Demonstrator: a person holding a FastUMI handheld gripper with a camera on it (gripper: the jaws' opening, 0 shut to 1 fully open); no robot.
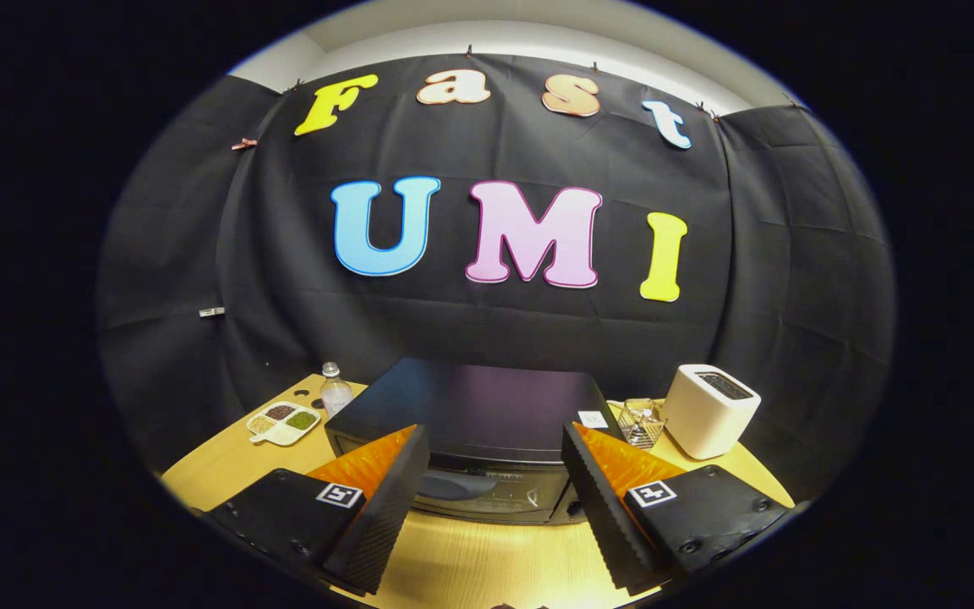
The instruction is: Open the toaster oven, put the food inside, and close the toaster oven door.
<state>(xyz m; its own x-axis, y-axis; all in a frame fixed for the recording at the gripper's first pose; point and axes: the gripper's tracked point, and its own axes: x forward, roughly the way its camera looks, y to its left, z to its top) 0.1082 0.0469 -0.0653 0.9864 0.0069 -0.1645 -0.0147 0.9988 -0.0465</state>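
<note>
Hovering above a pale wooden tabletop point(453, 567) with the two-finger gripper point(495, 499) spread wide and grasping nothing — black ribbed fingers point(381, 507) standing well apart, orange wedges behind the pads, small square black-and-white markers on the black finger mounts. Facing the black box-shaped toaster oven point(474, 414), sitting just ahead of the fingers and framed between them, its flat dark top catching a faint purple sheen. Showing its glass-fronted door point(487, 499) in the gap between the fingertips, shut against the body, with a rounded greyish handle point(457, 485) running across the upper part of the door. Standing to the left of the oven, a small clear plastic water bottle with a white cap point(336, 391), close to the oven's back corner. Lying just beside the bottle, nearer the table's left edge, a white sectioned dish point(283, 423) holding small heaps of dark, green and tan grains or seeds in separate compartments. Sitting to the right of the oven, a little clear glass or wire holder point(642, 423), too small to make out further, touching or nearly touching the oven's side, with a small white card point(593, 419) just in front of it. Standing beyond that, near the table's right edge, a cream-white rounded-cube toaster point(711, 410) with a dark slotted opening on top. Hanging behind everything, creased black cloth as the booth wall.
</note>
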